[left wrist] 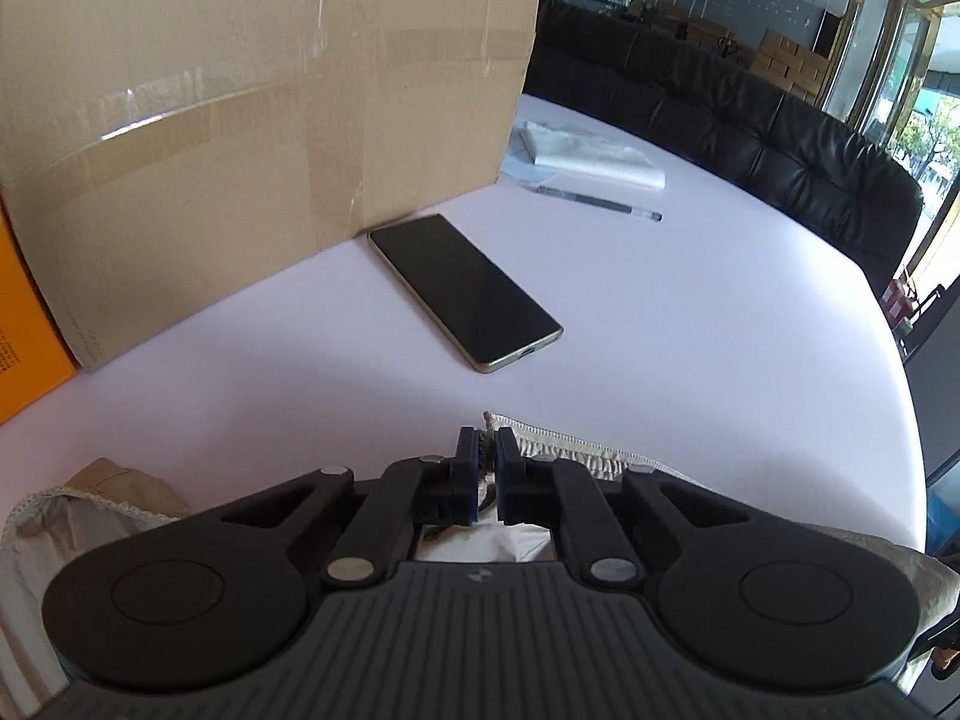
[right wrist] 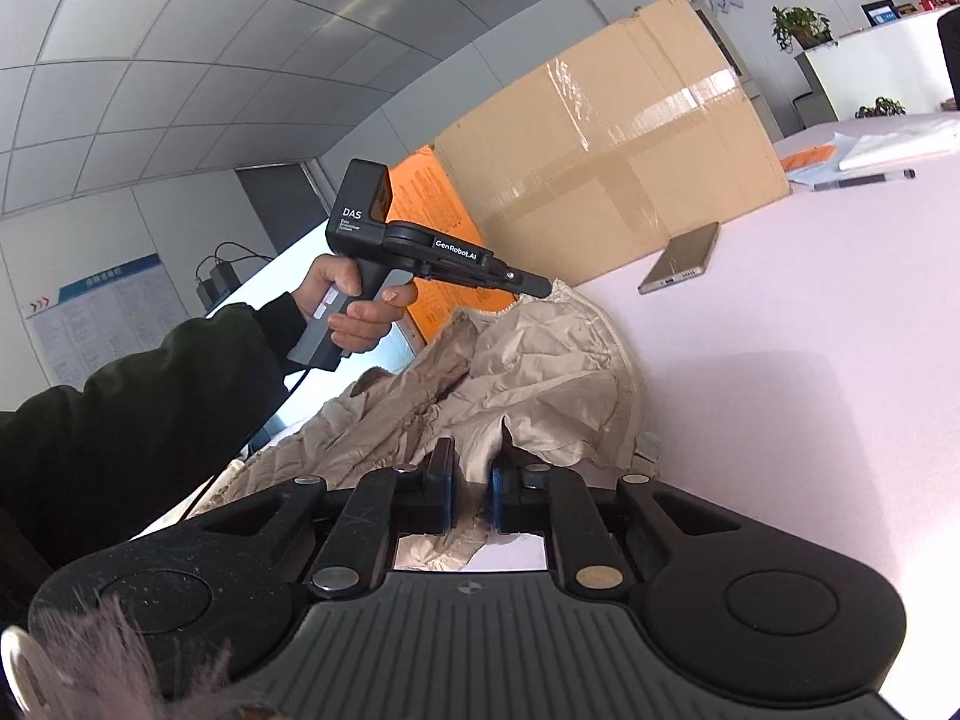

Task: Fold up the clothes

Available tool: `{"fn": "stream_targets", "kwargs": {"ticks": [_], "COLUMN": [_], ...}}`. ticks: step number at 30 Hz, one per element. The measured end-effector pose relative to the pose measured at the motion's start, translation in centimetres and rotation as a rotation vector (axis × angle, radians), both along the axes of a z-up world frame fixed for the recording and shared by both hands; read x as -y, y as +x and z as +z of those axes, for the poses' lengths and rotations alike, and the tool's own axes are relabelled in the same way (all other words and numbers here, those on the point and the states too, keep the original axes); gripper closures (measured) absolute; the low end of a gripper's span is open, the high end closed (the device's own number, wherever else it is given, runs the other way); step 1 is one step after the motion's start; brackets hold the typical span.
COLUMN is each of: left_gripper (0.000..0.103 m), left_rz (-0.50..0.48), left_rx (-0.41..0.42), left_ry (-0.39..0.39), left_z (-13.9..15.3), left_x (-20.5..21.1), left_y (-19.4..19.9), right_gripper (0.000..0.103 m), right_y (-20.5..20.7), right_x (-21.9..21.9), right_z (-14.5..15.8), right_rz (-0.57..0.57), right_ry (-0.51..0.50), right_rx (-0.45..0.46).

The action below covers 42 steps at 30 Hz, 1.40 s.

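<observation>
2 handheld grippers grasping a beige quilted jacket on a white table.

Nearest the right wrist camera, the right gripper (right wrist: 471, 495) is clenched on a fold of the jacket (right wrist: 528, 372), cloth bunched between its blue pads. The garment is pale beige, quilted and crumpled, with a ribbed cream edge trim, lying heaped at the near edge of the table (right wrist: 810, 360). Beyond it, a hand (right wrist: 354, 306) in a dark sleeve holds the left gripper (left wrist: 487, 468), clamped on the trimmed edge of the jacket. Farther off lie 1 phone (left wrist: 465, 291), 1 pen (left wrist: 600, 204) and a large cardboard box (left wrist: 258, 108).
</observation>
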<state>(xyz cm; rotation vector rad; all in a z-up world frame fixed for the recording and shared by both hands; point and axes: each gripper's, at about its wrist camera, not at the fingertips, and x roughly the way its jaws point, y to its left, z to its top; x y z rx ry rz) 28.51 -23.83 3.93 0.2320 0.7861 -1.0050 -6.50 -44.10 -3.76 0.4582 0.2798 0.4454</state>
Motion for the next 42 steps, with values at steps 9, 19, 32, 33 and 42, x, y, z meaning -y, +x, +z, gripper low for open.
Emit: {"fn": "stream_targets", "kwargs": {"ticks": [9, 19, 32, 33, 42], "left_gripper": [0.098, 0.086, 0.05, 0.05, 0.043], "left_rz": [0.109, 0.477, 0.384, 0.369, 0.245], "left_rx": [0.048, -0.03, -0.035, -0.026, 0.078], "left_ry": [-0.154, -0.008, -0.036, -0.025, 0.132], "left_z": [4.7, 0.0, -2.3, -2.3, -3.7], "left_x": [-11.5, -25.1, -29.1, -29.1, -26.8], "left_y": [-2.3, -3.1, -12.4, -13.4, -18.8], "right_gripper": [0.092, 0.064, 0.026, 0.026, 0.026], "right_y": [-1.0, 2.3, 2.0, 2.6, 12.7], "right_x": [-7.7, -20.0, -18.1, -18.3, -22.8], "right_z": [7.2, 4.9, 6.1, 6.4, 6.6], "right_rz": [0.163, 0.455, 0.429, 0.431, 0.463], "right_ry": [-0.154, -0.28, -0.239, -0.268, -0.585], "right_rx": [0.159, -0.033, -0.02, -0.02, -0.016]}}
